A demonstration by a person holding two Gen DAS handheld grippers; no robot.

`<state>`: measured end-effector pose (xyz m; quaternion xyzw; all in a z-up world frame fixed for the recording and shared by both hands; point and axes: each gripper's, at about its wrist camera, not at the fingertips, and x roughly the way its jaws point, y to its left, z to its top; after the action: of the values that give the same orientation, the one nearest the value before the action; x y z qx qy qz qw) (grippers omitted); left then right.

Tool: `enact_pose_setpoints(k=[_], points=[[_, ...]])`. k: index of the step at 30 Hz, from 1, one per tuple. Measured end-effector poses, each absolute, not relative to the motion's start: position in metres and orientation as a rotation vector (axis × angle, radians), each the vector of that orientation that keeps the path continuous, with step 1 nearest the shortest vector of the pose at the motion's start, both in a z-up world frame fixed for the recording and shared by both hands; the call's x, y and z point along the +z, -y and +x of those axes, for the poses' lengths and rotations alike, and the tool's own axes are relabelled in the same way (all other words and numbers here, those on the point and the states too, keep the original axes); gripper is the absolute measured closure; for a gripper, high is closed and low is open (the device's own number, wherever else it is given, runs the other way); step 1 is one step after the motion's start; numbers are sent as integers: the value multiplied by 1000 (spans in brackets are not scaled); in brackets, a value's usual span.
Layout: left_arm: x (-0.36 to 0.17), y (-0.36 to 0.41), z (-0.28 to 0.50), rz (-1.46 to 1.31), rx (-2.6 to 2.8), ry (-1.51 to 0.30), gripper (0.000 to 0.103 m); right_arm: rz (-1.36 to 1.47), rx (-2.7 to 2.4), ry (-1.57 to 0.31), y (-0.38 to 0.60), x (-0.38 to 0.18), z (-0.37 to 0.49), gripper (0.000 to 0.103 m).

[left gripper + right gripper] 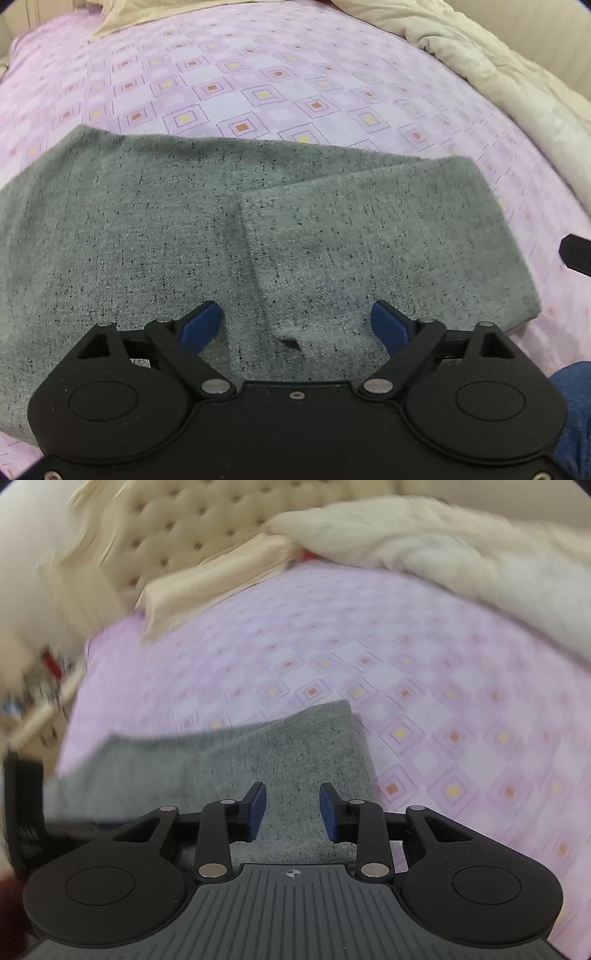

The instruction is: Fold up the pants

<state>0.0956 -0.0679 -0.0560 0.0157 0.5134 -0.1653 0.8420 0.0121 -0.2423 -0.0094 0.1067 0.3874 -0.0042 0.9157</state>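
The grey speckled pants (229, 229) lie folded on the pink patterned bedsheet (258, 74), one layer overlapping another with a fold edge running down the middle. My left gripper (295, 325) is wide open just above the pants' near part and holds nothing. In the blurred right wrist view the pants (303, 753) lie ahead and below. My right gripper (292, 810) is open and empty over the pants' right end. A black part of the right gripper (576, 254) shows at the left view's right edge.
A cream duvet (498, 74) is bunched along the bed's right and far side. A beige pillow (207, 587) and tufted headboard (177, 528) stand at the far end. A blue-clad leg (572, 406) is at the lower right. Shelves (33, 701) stand far left.
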Motion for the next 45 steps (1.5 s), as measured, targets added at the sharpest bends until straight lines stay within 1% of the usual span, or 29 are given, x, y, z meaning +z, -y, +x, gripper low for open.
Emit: enact_pose_setpoints(k=[1, 2, 3, 4, 7, 9, 11, 13, 17, 19, 20, 21, 23, 25, 26, 27, 29, 31, 32, 33, 37, 41, 45], points=[[-56, 70, 93, 48, -344, -1072, 20, 199, -7, -802, 239, -9, 14, 77], [-55, 73, 91, 62, -343, -1059, 26, 198, -10, -803, 239, -10, 15, 79], [-55, 73, 87, 67, -351, -1045, 37, 214, -13, -803, 242, -11, 16, 85], [-54, 74, 83, 60, -371, -1037, 44, 236, -16, -807, 246, -12, 16, 86], [-51, 76, 79, 51, -365, -1023, 56, 289, 0, -800, 254, -13, 13, 86], [-48, 74, 76, 42, -380, -1003, 74, 281, -5, -797, 253, -14, 12, 86], [-44, 70, 71, 47, -387, -985, 83, 256, -14, -790, 249, -13, 11, 86], [-38, 66, 69, 61, -399, -970, 86, 235, -13, -781, 244, -13, 11, 86], [-24, 64, 66, 90, -405, -921, 87, 219, -16, -786, 242, -14, 13, 86], [-27, 63, 70, 115, -397, -922, 87, 216, -16, -791, 242, -14, 14, 86], [-34, 63, 73, 132, -388, -945, 85, 215, -12, -792, 242, -14, 14, 86], [-45, 65, 77, 145, -386, -981, 80, 214, -11, -792, 242, -14, 13, 86], [-49, 61, 78, 133, -372, -970, 68, 221, -12, -786, 243, -14, 12, 86], [-40, 51, 77, 61, -357, -973, 67, 230, -13, -785, 244, -14, 13, 86], [-36, 46, 74, 18, -346, -966, 63, 229, -11, -789, 243, -14, 14, 86], [-33, 43, 70, 1, -337, -957, 55, 224, -12, -794, 242, -15, 15, 86], [-35, 45, 64, 33, -342, -964, 47, 212, -10, -799, 240, -15, 16, 86], [-49, 50, 60, 95, -335, -999, 47, 205, -16, -800, 239, -15, 15, 86], [-54, 50, 57, 102, -333, -985, 46, 204, -18, -799, 240, -15, 15, 86], [-55, 49, 52, 96, -331, -960, 46, 205, -20, -799, 240, -15, 15, 86], [-48, 40, 51, 41, -323, -964, 45, 189, -30, -805, 237, -15, 16, 86], [-38, 12, 46, -1, -263, -921, 46, 156, -38, -807, 233, -14, 16, 86], [-32, -33, 41, -31, -184, -913, 46, 131, -40, -822, 229, -13, 17, 86]])
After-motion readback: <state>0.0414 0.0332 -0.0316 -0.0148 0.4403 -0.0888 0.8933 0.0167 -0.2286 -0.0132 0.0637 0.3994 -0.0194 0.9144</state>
